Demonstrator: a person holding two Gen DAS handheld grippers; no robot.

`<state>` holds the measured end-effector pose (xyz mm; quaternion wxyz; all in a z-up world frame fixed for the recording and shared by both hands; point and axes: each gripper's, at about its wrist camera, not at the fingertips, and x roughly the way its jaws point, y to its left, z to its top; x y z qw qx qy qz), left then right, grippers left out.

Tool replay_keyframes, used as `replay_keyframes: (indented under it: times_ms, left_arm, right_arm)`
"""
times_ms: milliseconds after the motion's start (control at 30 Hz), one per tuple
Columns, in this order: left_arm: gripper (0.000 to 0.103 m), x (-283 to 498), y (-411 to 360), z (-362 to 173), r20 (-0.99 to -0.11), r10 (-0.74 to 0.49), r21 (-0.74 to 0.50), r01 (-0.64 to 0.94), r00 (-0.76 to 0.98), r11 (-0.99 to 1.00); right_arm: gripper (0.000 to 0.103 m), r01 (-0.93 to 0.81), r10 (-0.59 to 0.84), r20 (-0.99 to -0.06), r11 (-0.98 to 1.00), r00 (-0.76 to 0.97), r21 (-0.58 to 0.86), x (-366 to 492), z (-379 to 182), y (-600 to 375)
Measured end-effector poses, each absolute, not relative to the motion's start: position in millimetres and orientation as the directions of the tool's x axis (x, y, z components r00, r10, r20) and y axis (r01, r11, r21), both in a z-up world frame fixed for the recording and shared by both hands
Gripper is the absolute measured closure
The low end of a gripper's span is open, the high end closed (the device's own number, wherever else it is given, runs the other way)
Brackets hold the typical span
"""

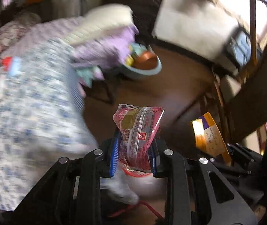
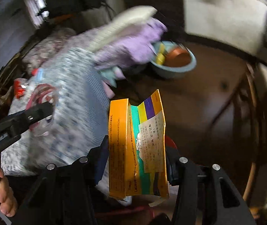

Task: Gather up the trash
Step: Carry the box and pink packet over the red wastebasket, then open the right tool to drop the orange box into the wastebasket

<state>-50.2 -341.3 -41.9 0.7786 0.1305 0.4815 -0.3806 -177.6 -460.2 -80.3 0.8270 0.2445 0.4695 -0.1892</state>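
Note:
My left gripper (image 1: 136, 144) is shut on a crumpled pink snack wrapper (image 1: 139, 127), which sticks up between the blue pads (image 1: 114, 150). My right gripper (image 2: 137, 157) is shut on a flattened orange medicine box (image 2: 126, 150) with green, yellow and purple stripes and a white label. The same box (image 1: 208, 136) shows at the right of the left wrist view. A light blue basin (image 2: 172, 73) stands on the dark floor ahead of both grippers, holding a copper-coloured round thing and yellow scraps. Both views are blurred by motion.
A bed with blue-and-white patterned bedding (image 1: 30, 103) fills the left, with purple cloth (image 2: 133, 43) and a pale cushion (image 1: 103, 22) hanging over the basin (image 1: 152, 71). A red-capped bottle (image 2: 36, 75) lies on the bedding. A white box-like shape (image 1: 193, 24) stands behind. A hand (image 2: 4, 193) grips the left tool.

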Motion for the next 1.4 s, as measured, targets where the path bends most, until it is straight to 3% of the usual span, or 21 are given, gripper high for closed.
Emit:
replay_keyframes:
  times_ms: [167,367,600,867,1000,1067,1100,1400]
  left_arm:
    - [0.075,-65,-400,-108,-0.916,-0.357,-0.104,0.749,0.184,0.654]
    - [0.075,-55,-414,-166,-0.950,-0.268,-0.065,0.738,0.160,0.672]
    - [0.075,-41,-415,-188,-0.964,-0.219,-0.043,0.724,0.151,0.689]
    - [0.075,-33,-420,-197,-0.969,-0.203,-0.047,0.708,0.139,0.705]
    - [0.074,-30,-421,-201,-0.972,-0.194,-0.045,0.702,0.134,0.711]
    - [0.075,-27,-420,-203,-0.973,-0.193,-0.053,0.695,0.125,0.717]
    - [0.075,-26,-419,-204,-0.974,-0.192,-0.057,0.690,0.120,0.721]
    - [0.074,-27,-424,-223,-0.984,-0.155,-0.049,0.708,0.085,0.704]
  right_arm:
    - [0.053,0.599,-0.030,-0.895,0.753,0.446,0.273,-202,-128,-485]
    - [0.052,0.609,0.073,-0.913,0.723,0.402,0.326,-189,-194,-493]
    - [0.053,0.632,0.150,-0.933,0.700,0.327,0.334,-157,-271,-489]
    - [0.051,0.627,0.165,-0.933,0.702,0.318,0.338,-147,-290,-493]
    - [0.047,0.626,0.149,-0.932,0.704,0.331,0.335,-142,-294,-498]
    - [0.025,0.636,0.134,-0.938,0.703,0.320,0.317,-140,-300,-503]
    - [0.023,0.649,0.119,-0.945,0.700,0.306,0.298,-139,-304,-505]
    - [0.023,0.673,0.157,-0.965,0.692,0.211,0.260,-165,-316,-505]
